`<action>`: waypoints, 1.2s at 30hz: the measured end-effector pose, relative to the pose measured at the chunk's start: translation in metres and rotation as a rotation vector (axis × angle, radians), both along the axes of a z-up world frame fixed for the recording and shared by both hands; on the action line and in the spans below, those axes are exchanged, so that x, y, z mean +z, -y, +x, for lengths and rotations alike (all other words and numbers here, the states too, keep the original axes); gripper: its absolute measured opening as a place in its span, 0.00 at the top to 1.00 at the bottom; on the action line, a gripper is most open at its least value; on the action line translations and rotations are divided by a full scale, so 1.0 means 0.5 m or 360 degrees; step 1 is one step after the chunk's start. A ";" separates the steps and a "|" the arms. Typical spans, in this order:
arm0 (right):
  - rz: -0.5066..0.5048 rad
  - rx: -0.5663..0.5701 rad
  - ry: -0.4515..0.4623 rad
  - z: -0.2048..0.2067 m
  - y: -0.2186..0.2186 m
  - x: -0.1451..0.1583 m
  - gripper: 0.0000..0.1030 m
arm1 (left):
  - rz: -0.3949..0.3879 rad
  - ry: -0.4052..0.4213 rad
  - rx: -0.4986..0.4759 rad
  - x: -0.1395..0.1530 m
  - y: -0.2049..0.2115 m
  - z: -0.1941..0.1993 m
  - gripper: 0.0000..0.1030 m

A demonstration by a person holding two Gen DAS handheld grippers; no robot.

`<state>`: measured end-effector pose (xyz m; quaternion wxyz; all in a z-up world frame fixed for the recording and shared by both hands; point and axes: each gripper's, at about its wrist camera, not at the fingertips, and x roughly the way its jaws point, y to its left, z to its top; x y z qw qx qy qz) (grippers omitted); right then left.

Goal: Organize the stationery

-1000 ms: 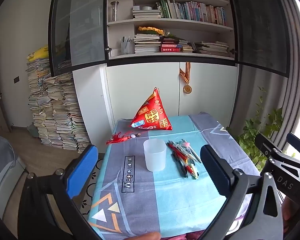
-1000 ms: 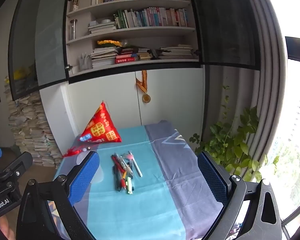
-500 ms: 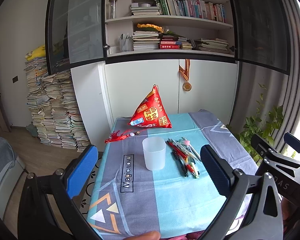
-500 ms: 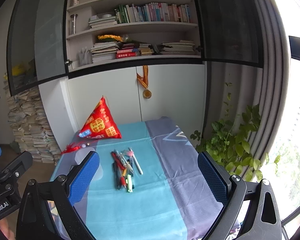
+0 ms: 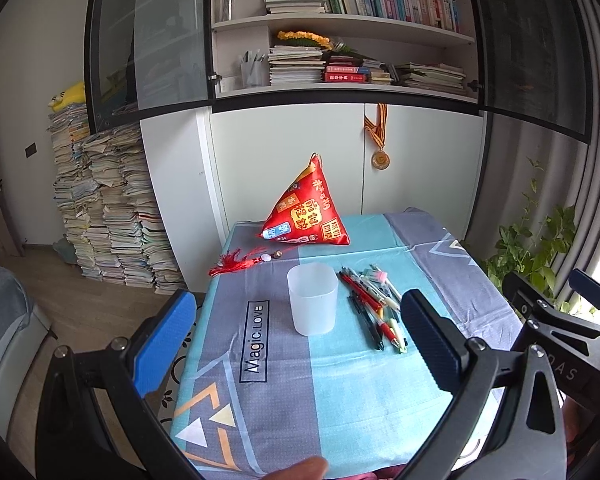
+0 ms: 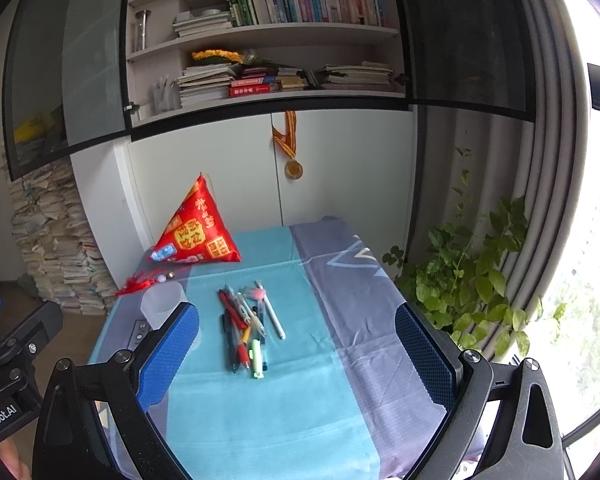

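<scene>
Your left gripper [image 5: 292, 344] hangs spread wide and empty over the near edge of the table [image 5: 340, 420], and your right gripper [image 6: 296, 348] is likewise spread wide with nothing between its fingers. Compared with a second ago, both have eased forward and tipped down a little: the tabletop now fills more of each view. Beyond your left fingers, the translucent cup [image 5: 313, 298] stands upright where it was, with the pile of pens [image 6: 246, 326] lying just to its right, unmoved. Farther back sits the red triangular pouch [image 5: 308, 216], its red tassel [image 5: 236, 259] trailing leftward.
</scene>
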<state>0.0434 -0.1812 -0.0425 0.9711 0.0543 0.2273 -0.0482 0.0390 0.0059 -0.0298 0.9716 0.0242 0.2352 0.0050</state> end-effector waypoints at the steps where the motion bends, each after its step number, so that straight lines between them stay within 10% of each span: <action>1: 0.0000 0.0000 -0.0005 0.002 -0.003 -0.002 0.04 | -0.0003 -0.0004 0.0002 0.000 -0.001 0.003 0.01; 36: -0.0005 -0.0026 -0.0099 0.067 -0.007 -0.032 0.04 | 0.0019 -0.0021 -0.0005 -0.023 0.002 0.042 0.03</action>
